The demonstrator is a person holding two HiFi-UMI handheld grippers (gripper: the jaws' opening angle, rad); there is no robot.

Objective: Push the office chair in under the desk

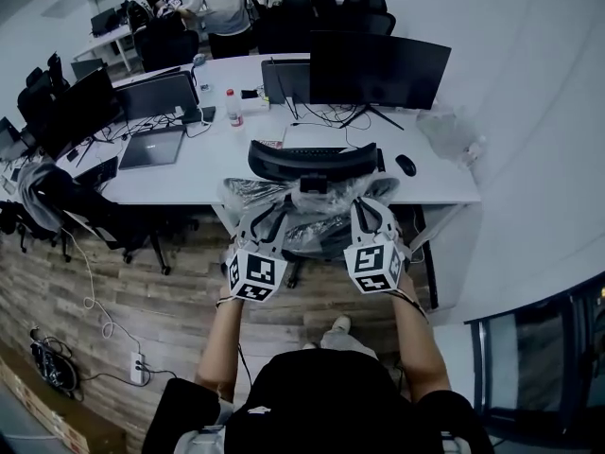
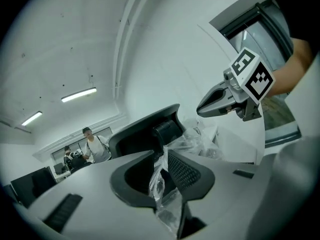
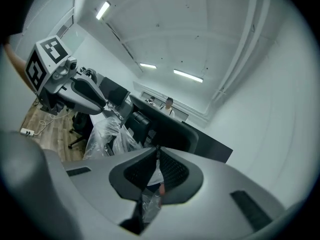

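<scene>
Grip comes first. The left gripper is pinched on a fold of the plastic wrap, and the right gripper is closed on the same wrap further along. Neither has hold of anything solid.

The wrap covers the back of the office chair, which stands just ahead of us against the front edge of the desk. Its headrest rises above the desk top, and the seat does not look fully tucked under.

We judge thin film a poor handle, since it will stretch or slip before the chair rolls. We should press forward through the chair's back, not tug at the film. Keeping both hands level and pushing evenly should make it run straight in.
</scene>
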